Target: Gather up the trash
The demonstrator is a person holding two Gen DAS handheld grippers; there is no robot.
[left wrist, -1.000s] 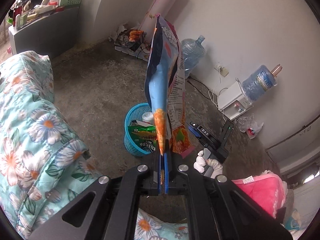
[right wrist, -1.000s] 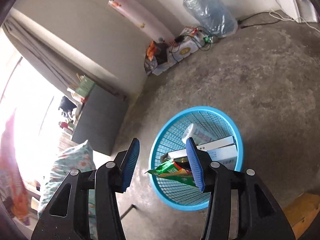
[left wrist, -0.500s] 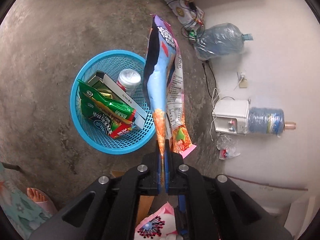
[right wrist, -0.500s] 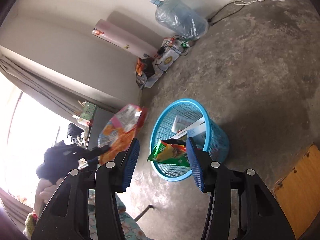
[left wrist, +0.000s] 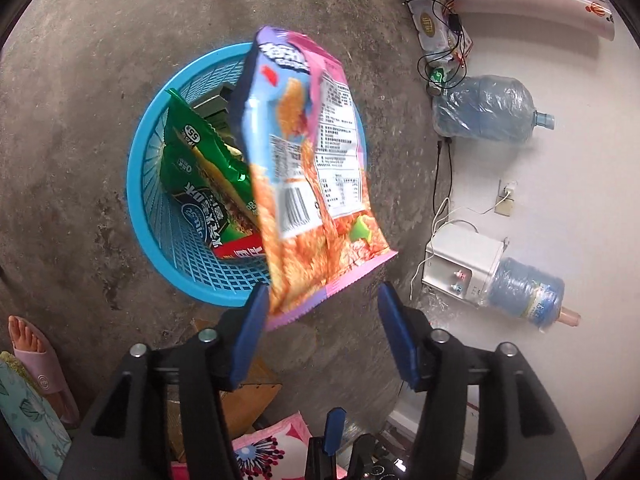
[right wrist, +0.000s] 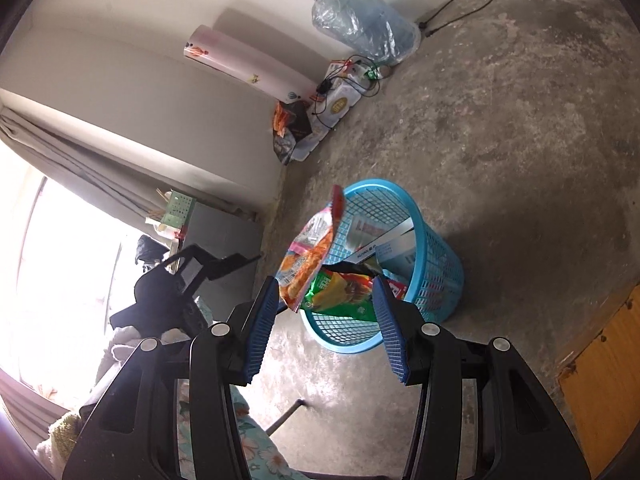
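Green wrapper [left wrist: 200,184] marked "55" lay in blue basket [left wrist: 140,200] on bare concrete floor [left wrist: 80,60]. Left gripper [left wrist: 320,316] was opening, pink snack bag [left wrist: 308,176] loose between its jaws; right gripper [right wrist: 324,316] stood apart, empty.

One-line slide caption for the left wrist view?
Left gripper opening, orange-and-pink snack bag loose between its jaws above the blue plastic mesh basket.

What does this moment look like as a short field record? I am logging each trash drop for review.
bag: pink and orange printed snack bag, loose in the air over the basket
basket: blue plastic mesh basket on the concrete floor
basket contents: green snack packet, white box
left gripper: jaws opening, pads off the bag
right gripper: open, holds nothing
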